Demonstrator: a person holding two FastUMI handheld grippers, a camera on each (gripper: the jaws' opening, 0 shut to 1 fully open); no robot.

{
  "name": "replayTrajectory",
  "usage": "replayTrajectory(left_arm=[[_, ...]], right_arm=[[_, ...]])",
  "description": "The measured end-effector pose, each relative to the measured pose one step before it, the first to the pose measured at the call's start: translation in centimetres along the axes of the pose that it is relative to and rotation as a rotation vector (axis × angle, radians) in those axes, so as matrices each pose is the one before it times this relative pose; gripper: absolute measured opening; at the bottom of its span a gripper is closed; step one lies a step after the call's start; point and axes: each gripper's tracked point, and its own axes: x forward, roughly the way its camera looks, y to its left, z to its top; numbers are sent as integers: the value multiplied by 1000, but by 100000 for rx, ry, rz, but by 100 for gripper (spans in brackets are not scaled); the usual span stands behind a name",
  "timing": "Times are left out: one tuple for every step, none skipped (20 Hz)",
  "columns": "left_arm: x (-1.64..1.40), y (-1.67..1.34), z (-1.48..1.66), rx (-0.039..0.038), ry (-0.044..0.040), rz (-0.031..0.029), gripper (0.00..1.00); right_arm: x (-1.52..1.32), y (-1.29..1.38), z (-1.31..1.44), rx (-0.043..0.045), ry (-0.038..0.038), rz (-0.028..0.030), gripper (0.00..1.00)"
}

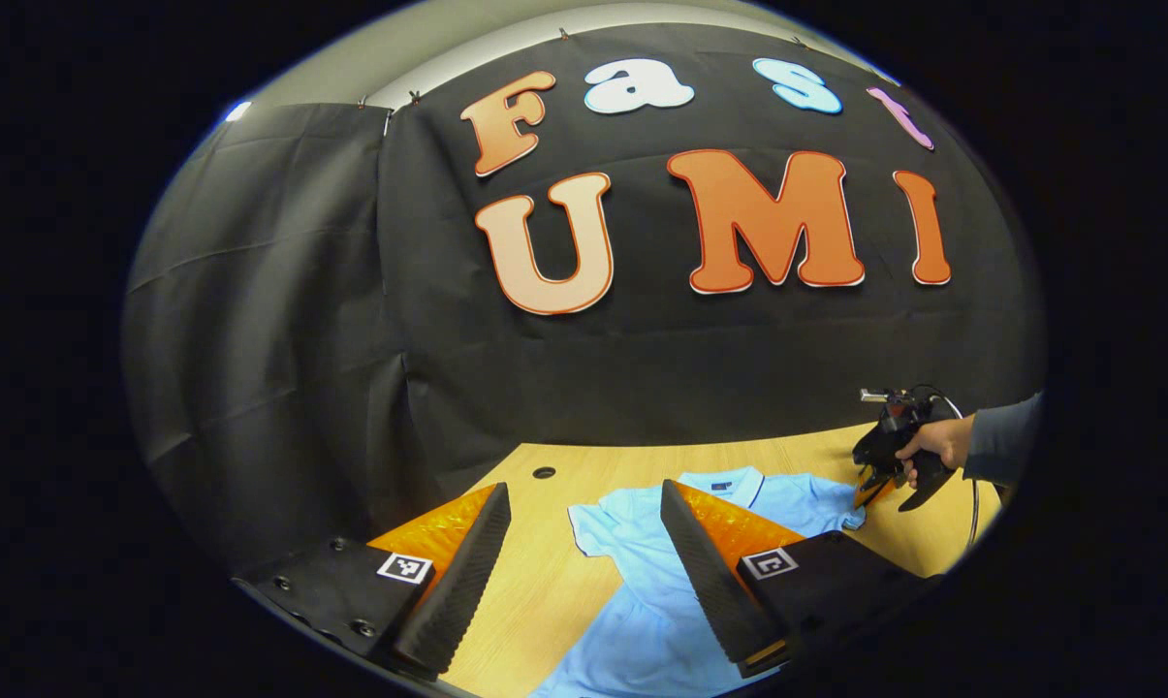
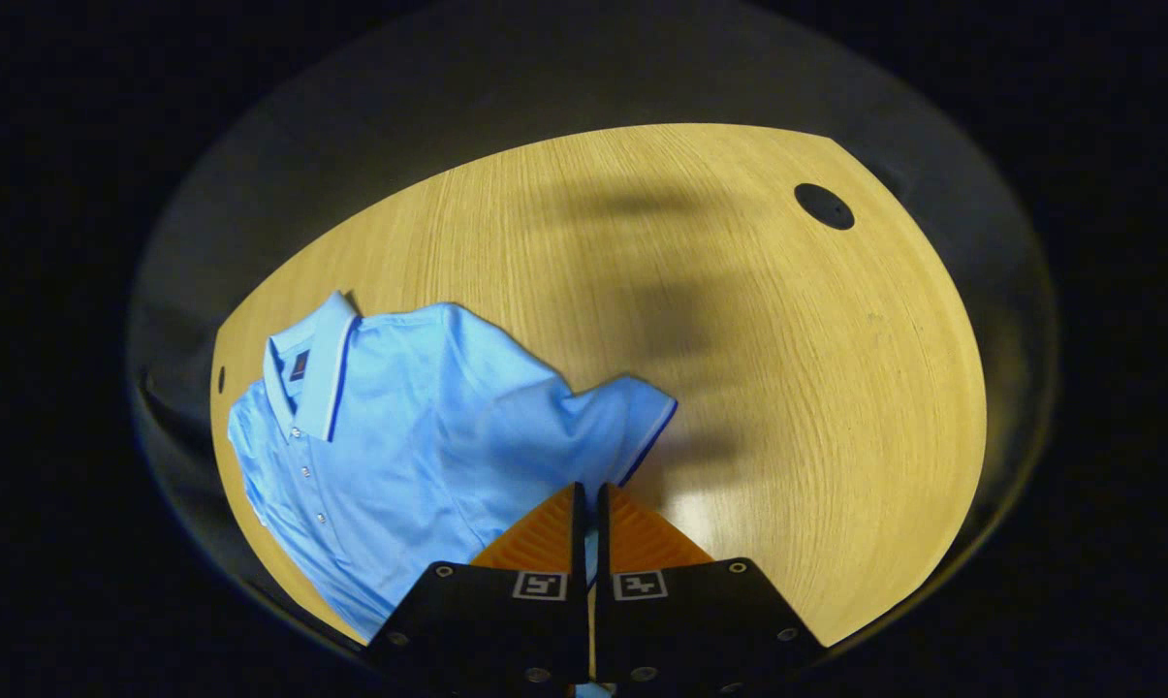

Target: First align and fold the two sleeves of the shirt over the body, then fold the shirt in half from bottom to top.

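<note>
A light blue polo shirt lies on the wooden table, collar toward the far wall. My left gripper hovers open above the shirt's near sleeve, nothing between its fingers. Farther right, a hand holds my right gripper at the shirt's other sleeve. In the right gripper view the shirt lies to the left with its buttons and collar showing. My right gripper is shut on the sleeve, a strip of blue cloth showing between its fingers.
A round cable hole sits in the table near the back edge, beyond the shirt; it also appears in the right gripper view as a cable hole at the upper right. Bare wood stretches to the right of the sleeve. Black cloth walls the booth behind.
</note>
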Motion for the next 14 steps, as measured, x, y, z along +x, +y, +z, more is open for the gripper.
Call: replayTrajectory(left_arm=[[-23, 0, -267, 377, 980, 256, 100], [-159, -5, -287, 126, 559, 68, 100], [104, -2, -297, 46, 643, 278, 100], [14, 143, 159, 218, 4, 221, 100], [112, 49, 256, 428, -273, 640, 100], [23, 22, 33, 373, -162, 104, 100], [189, 12, -100, -70, 102, -221, 100], [161, -55, -200, -342, 382, -563, 100], [242, 124, -214, -397, 459, -802, 100], [287, -93, -137, -374, 240, -1080, 100], [506, -30, -34, -306, 290, -1102, 100], [886, 53, -288, -373, 239, -2068, 100], [928, 404, -108, -489, 218, -2081, 100], [746, 125, -247, -583, 410, -2301, 100]], right_arm=[[-353, 290, 483, -547, -2050, 2069, 3], [-519, 733, 260, 1212, -750, 3206, 3], [-654, 954, 512, 2197, -1492, 4840, 3], [-285, 643, 488, 299, -1773, 2305, 3], [-432, 1080, 564, -1448, -2437, 3729, 3], [-373, 805, 118, -1619, -868, 1908, 3], [-215, 1208, 283, -947, -1023, 3372, 3], [-73, 1469, 117, -143, -579, 2705, 3], [32, 1461, -128, -1140, -272, 2918, 2], [44, 1084, -38, -1448, -670, 1741, 2], [76, 1060, -26, -1802, -464, 1142, 2], [424, 1432, -146, -1850, -1226, 1106, 2], [515, 773, 66, -1477, -2214, -1335, 2], [282, 465, -134, -1198, -826, -693, 3]])
